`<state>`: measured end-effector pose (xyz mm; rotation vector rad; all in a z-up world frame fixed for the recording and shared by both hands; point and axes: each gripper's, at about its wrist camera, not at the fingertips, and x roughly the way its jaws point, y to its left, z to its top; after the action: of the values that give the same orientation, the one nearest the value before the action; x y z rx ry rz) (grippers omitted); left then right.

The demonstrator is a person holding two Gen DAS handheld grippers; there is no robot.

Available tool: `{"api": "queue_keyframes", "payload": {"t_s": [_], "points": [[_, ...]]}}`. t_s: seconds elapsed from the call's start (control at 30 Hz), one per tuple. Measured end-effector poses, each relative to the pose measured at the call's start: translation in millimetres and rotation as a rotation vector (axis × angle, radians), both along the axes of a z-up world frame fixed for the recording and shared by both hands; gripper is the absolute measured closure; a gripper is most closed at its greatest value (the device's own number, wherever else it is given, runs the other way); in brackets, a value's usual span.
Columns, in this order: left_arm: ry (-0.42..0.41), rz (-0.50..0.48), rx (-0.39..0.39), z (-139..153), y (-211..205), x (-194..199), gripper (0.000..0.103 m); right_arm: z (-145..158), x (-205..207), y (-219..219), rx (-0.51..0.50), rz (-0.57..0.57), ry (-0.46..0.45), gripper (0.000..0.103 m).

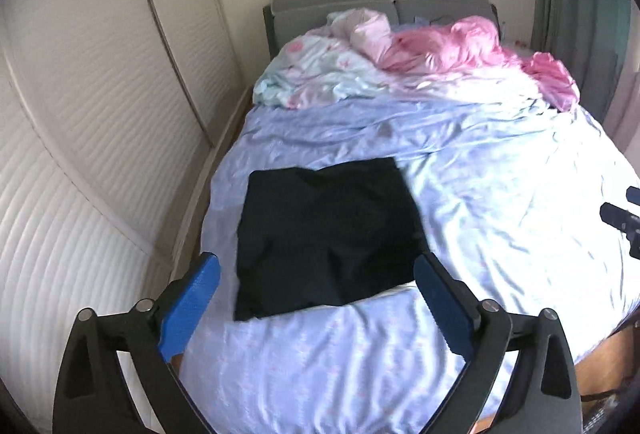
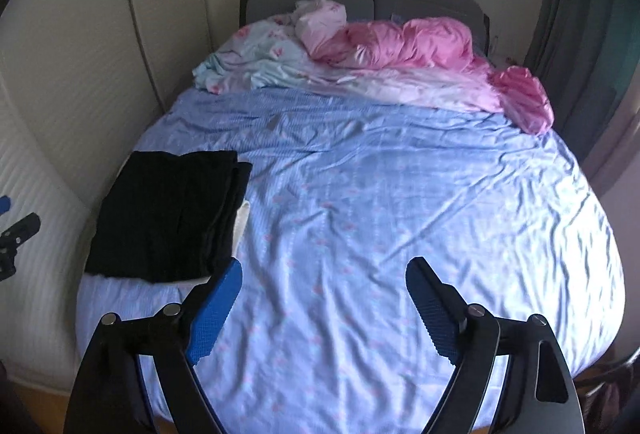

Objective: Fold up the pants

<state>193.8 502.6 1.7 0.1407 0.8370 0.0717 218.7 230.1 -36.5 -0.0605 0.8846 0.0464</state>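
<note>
Left gripper (image 1: 316, 298): fingers spread wide, empty, above the near edge of the black fabric pants (image 1: 328, 234), folded into a compact rectangle on the blue-sheeted bed (image 1: 500, 194). Right gripper (image 2: 324, 302): wide, empty, over bare sheet. Folding looks complete; next, probably only smoothing or withdrawing.

Left claw (image 1: 316, 274), right claw (image 2: 324, 274): black linkage arms showing silver screws, wearing textured blue finger pads (image 1: 192, 310).

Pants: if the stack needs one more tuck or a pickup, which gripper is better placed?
Probably left. The pants lie straight ahead between the open left gripper. The right gripper, also open, faces bare sheet; pants sit to its left.
</note>
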Motion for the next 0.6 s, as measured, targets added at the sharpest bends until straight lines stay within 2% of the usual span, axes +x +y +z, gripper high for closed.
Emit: {"api": "queue_keyframes", "payload": {"t_s": [0.33,0.6], "points": [[-0.035,-0.025,-0.095,40,-95,-80,0.000,44,-88,-64,0.030,0.043,-0.070,0.018],[-0.052,-0.070,-0.130,46,-166,-126,0.000,56,-146,-122,0.054,0.035,-0.085,0.018]]}}
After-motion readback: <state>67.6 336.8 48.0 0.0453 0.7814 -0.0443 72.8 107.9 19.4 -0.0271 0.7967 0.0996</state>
